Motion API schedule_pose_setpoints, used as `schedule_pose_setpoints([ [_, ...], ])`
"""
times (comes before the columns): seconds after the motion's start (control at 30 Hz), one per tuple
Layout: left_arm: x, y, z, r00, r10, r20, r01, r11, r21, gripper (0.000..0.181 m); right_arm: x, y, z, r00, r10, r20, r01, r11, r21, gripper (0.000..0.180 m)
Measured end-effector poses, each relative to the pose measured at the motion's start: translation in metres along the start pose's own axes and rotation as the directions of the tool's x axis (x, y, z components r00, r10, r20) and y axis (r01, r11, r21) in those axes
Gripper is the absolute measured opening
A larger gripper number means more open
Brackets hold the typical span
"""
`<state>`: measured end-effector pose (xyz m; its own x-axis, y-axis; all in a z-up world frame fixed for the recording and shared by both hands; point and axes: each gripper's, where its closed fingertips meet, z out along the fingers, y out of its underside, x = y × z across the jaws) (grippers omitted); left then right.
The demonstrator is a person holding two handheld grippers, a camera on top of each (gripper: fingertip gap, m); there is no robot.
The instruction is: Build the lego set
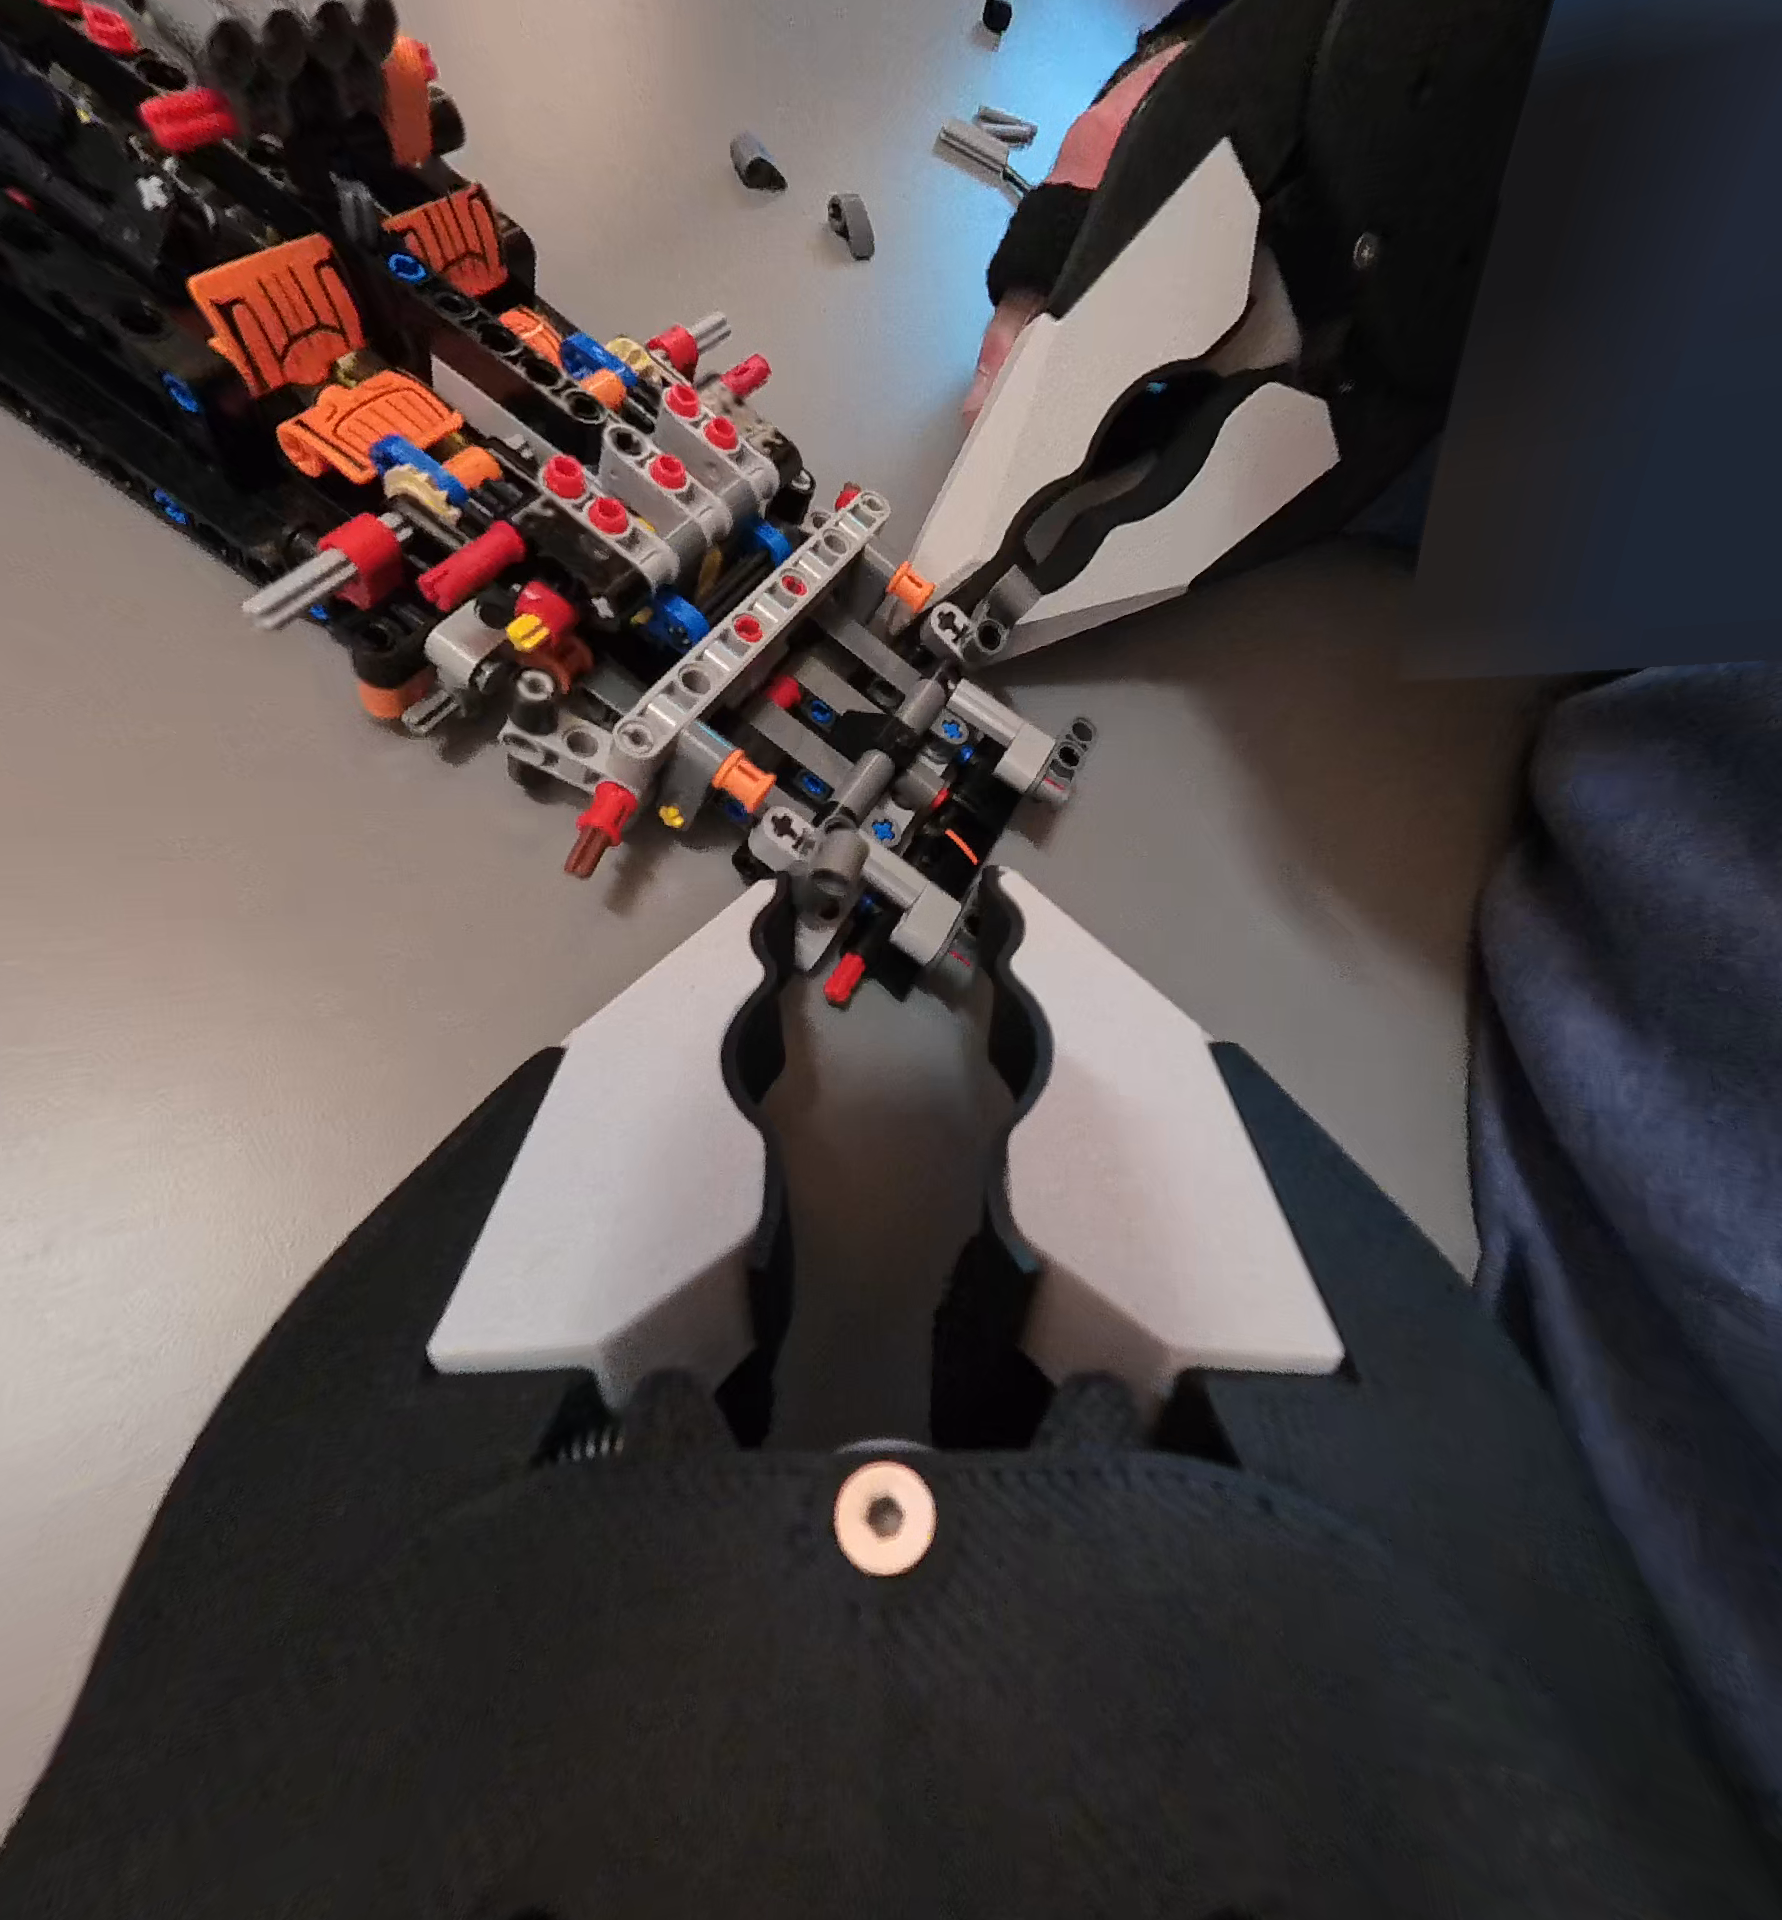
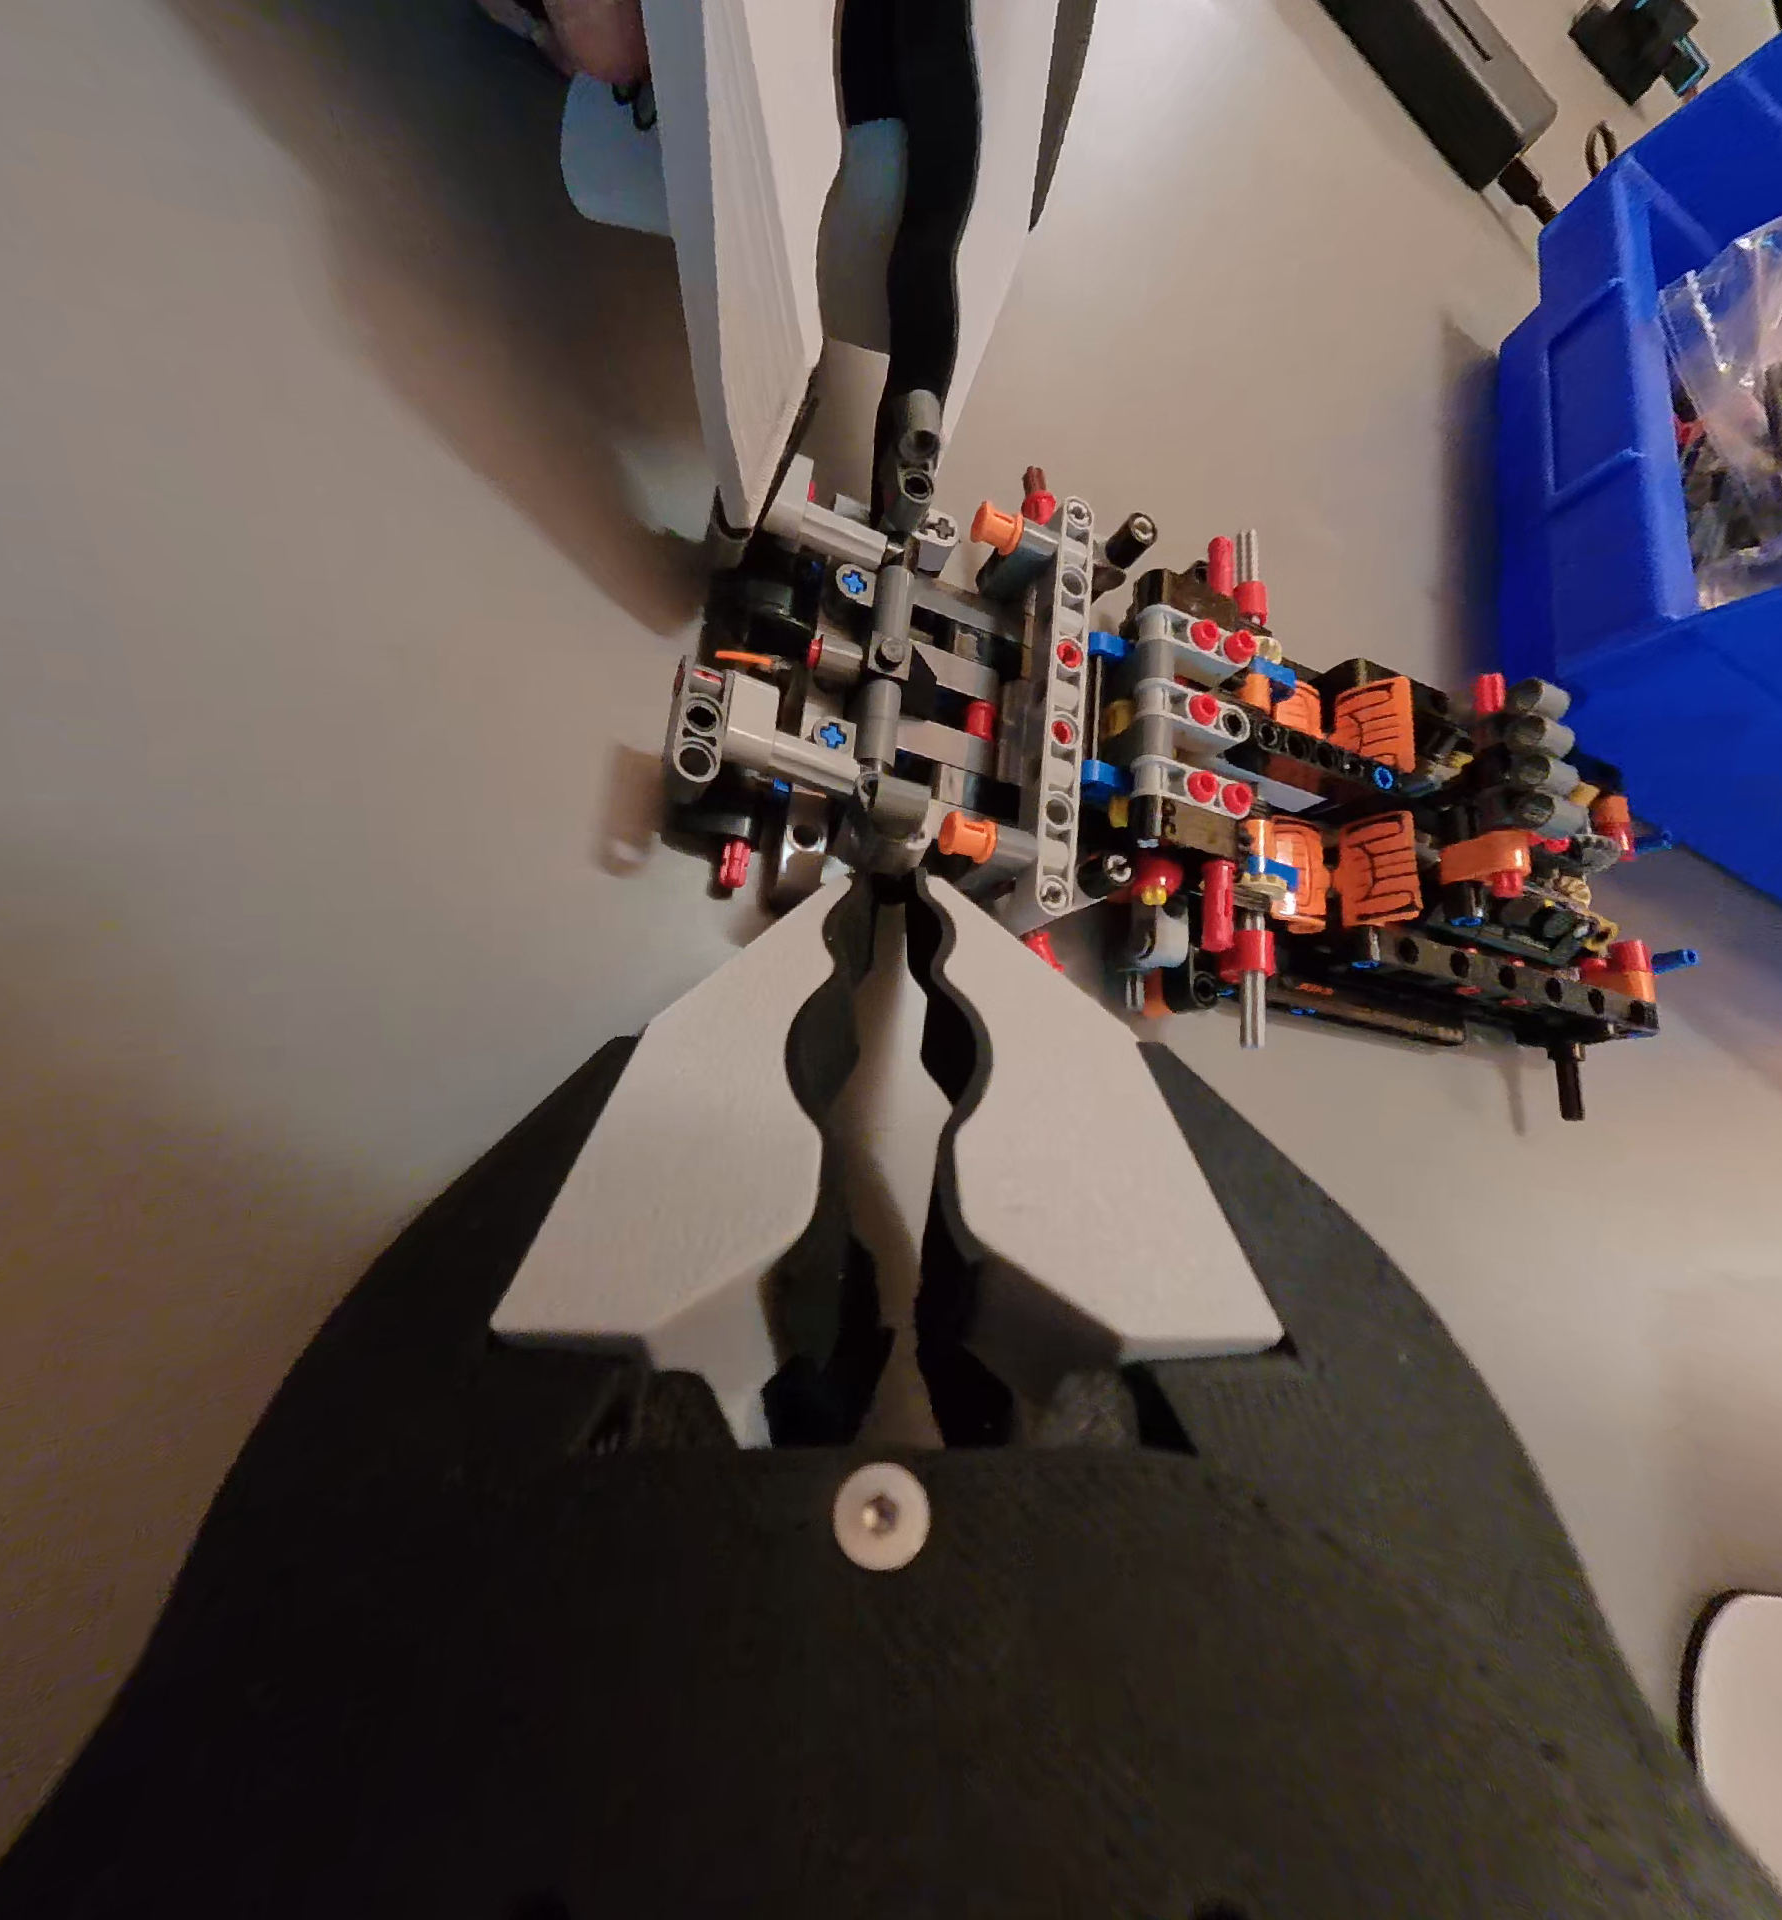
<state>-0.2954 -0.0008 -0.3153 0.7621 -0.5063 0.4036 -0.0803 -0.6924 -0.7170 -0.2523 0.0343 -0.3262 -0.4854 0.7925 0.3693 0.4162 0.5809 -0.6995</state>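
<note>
Far end of lego model (image 1: pixel 87 208) runs off my left view's top-left corner, blurred there. Small grey loose pieces (image 1: pixel 851 223) on table: too small to tell kind. My right gripper (image 2: pixel 882 894) pinches at grey connector (image 2: pixel 892 816); contact spot hidden behind fingertips. Left gripper (image 1: pixel 882 914): tips straddle model's near end, touching or not, can't tell. Blue bin (image 2: pixel 1593 436) cut off by right edge; bagged contents (image 2: pixel 1770 343) unclear through plastic. White object (image 2: pixel 1780 1766) at bottom-right corner cropped, unidentifiable.

The lego set (image 2: pixel 1126 769) is lying flat on the table, a long half-built model of black beams with grey frames, orange panels and red and blue pins, its grey end (image 1: pixel 866 769) nearest.
</note>
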Motion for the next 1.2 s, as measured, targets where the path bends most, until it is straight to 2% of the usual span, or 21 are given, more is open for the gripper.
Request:
schedule_pose_setpoints([
  [0.5, -0.0008, 0.0006, 0.0008, 1.000, -0.006, 0.000, 0.006, 1.000, -0.007, 0.033, -0.0012, 0.0027, -0.0051, 0.997, 0.068, 0.033, -0.067, 0.998, -0.005, 0.005],
  [1.2, -0.0055, 0.0001, 0.0007, 1.000, -0.016, -0.013, 0.016, 1.000, -0.023, 0.032, 0.0007, 0.0026, -0.0036, 0.996, 0.083, 0.016, -0.083, 0.996, -0.020, 0.005],
])
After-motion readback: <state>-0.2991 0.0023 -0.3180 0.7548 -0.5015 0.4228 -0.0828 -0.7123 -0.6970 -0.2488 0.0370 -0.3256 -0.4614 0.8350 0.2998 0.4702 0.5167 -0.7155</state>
